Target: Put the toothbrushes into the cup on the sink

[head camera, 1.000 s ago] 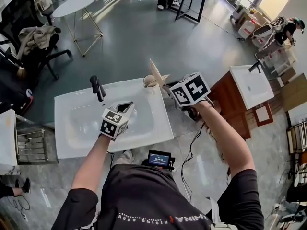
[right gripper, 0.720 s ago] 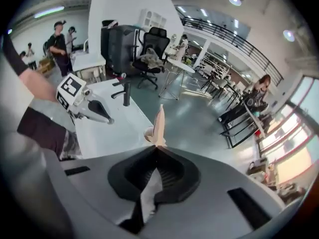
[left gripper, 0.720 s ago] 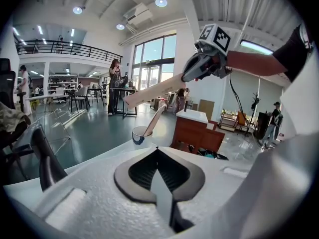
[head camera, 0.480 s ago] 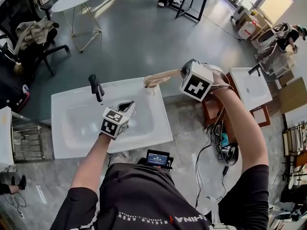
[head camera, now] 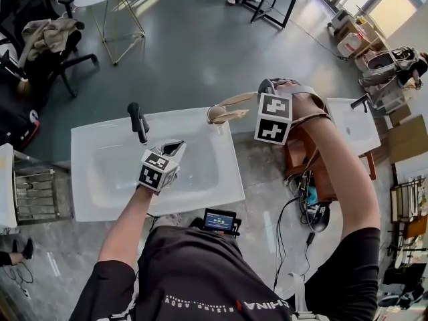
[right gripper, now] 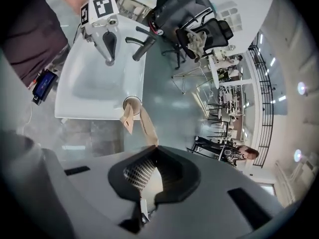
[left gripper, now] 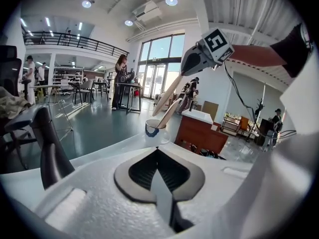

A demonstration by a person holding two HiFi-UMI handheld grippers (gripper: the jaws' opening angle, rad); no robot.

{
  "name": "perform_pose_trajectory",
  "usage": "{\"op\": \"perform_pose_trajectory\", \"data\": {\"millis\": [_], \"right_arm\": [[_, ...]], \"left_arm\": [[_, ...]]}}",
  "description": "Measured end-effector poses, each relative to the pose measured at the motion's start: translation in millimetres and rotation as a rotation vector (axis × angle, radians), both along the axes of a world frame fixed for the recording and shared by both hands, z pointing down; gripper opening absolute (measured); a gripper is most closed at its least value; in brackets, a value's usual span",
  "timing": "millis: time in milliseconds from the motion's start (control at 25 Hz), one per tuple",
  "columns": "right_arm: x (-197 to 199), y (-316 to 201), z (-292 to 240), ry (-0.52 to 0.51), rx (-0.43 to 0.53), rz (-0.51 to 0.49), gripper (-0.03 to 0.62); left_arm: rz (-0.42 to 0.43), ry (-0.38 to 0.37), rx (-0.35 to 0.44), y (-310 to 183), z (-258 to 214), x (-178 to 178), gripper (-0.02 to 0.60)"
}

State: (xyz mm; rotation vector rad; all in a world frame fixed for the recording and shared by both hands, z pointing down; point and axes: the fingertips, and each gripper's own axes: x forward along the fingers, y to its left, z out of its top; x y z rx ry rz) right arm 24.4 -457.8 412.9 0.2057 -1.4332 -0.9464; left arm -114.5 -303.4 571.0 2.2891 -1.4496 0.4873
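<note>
Right tool (right gripper: 151, 157) clamped on toothbrush (head camera: 235, 99), far end down in cup (head camera: 215, 115) at worktop (head camera: 200, 199) back corner. Second brush (head camera: 235, 114) probably in there too. Left tool (left gripper: 158, 156) pinched closed, empty, over basin (head camera: 114, 169).

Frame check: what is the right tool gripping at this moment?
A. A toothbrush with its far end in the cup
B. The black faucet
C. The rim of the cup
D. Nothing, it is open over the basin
A: the right tool is shut on a toothbrush whose far end sits in the cup, next to a second toothbrush leaning in it.
</note>
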Motion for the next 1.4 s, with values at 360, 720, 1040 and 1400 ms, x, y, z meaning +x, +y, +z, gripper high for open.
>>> {"op": "perform_pose_trajectory", "data": {"millis": [360,720,1040,1400], "right_arm": [[-23,4,23,0.173,0.014,-0.13,0.011],[-30,9,13,0.224,0.008,-0.179,0.011],[-25,19,25,0.303,-0.026,-0.206,0.011],[-19,24,15,0.31,-0.047,-0.198,0.011]], "left_arm": [[-0.005,0.019,-0.026,-3,11,-13,0.009],[-0.021,0.047,-0.044,-3,23,-29,0.009],[0.006,0.064,-0.043,-9,23,-20,0.009],[0.019,0.062,-0.06,-10,31,-23,0.009]]}}
